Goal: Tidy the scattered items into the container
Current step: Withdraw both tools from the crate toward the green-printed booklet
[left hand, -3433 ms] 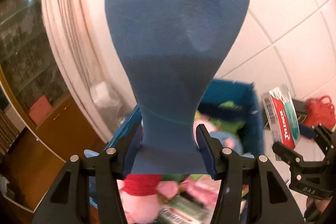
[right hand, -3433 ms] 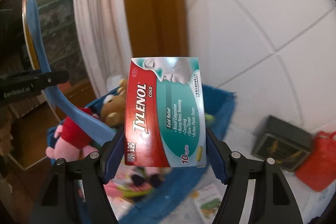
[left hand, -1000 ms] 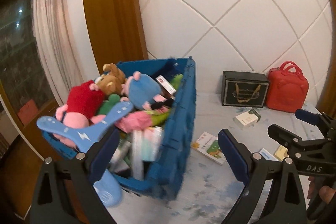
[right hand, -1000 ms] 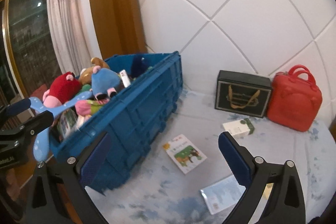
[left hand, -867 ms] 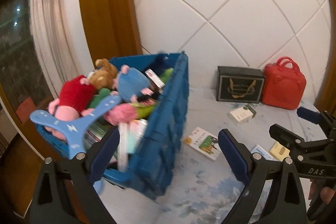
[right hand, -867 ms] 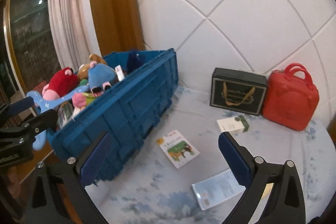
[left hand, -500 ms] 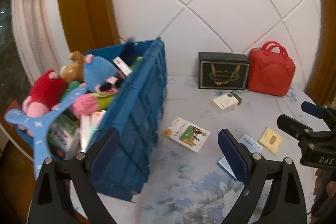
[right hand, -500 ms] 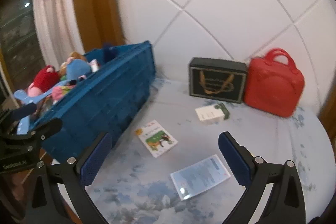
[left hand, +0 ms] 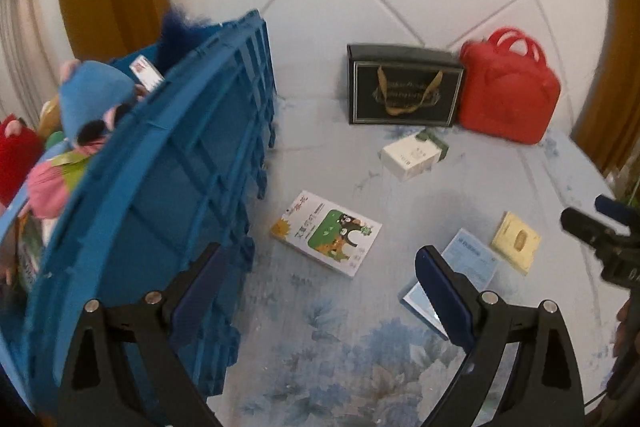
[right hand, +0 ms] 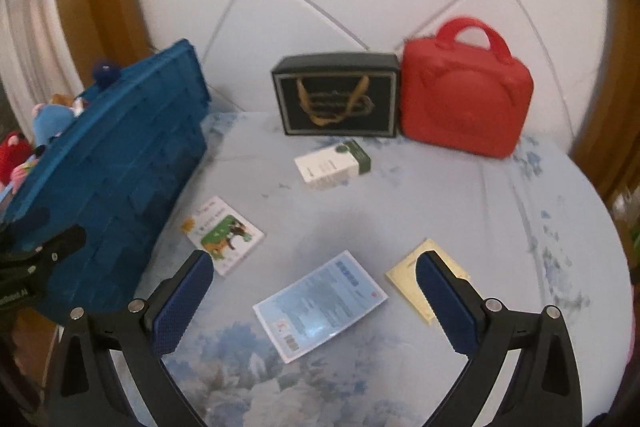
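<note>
In the left wrist view, the left hand-held gripper is spread wide and holds nothing. A big blue box full of soft toys fills the left side. In the middle lies a picture book. A white carton sits above it, near a black box and a red bag.

In the right wrist view, the right hand-held gripper is spread wide too, with nothing in it. A blue card lies between its fingers at the bottom middle. A yellow packet lies just right of the card.
</note>
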Available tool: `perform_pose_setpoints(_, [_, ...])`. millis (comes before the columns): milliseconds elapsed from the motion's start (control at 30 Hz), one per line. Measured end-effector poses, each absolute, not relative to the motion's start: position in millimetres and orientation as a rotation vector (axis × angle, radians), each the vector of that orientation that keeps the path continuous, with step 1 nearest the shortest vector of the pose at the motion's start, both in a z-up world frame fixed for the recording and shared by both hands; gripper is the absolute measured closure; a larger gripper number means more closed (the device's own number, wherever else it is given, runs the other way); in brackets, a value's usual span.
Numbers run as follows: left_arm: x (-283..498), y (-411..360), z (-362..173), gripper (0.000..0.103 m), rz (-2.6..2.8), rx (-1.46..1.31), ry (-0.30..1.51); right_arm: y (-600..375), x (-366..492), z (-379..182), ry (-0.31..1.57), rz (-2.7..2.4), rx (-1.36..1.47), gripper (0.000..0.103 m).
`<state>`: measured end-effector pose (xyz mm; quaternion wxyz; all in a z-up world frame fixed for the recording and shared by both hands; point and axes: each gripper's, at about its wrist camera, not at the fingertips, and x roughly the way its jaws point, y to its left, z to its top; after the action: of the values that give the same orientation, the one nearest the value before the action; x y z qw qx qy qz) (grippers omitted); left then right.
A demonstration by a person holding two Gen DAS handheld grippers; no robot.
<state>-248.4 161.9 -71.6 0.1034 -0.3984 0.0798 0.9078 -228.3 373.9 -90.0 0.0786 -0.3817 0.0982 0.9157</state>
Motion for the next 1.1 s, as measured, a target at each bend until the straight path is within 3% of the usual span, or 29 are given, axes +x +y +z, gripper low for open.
perform_pose_setpoints(533, [-337.5,210.1,-156.8,0.007,2.647,-1.422,0.187,462.2,-324.1,-158.6,0.335,2.673,-1.378,0.001])
perform_pose_setpoints(600, [-353.7,217.8,-168.6,0.007,2.637,-1.438,0.186,469.8,-337.9,-168.3,0.319,2.656,-1.416,0.014])
perform_pose_setpoints(733, [-389.0,236.2,-188.9,0.007,2.603,-1.448,0.206,482.5,-377.1,-186.8,0.29,2.634,-1.468,0.02])
perform_pose_setpoints(800, [-412.5,245.9,-199.9,0.008,2.6,-1.451,0.199,486.1,-399.9,-196.2,0.275,2.633,-1.487,0.038])
perform_pose_setpoints(900, [-452.0,258.3,-222.7,0.03,2.571,-1.503,0.172,491.6,-439.4,-211.9,0.249,2.618,-1.522,0.057])
perform_pose_setpoints(1100, [-513.2,282.2,-268.5,0.033,2.53,-1.581,0.167,519.2,-518.1,-239.7,0.21,2.54,-1.47,0.057])
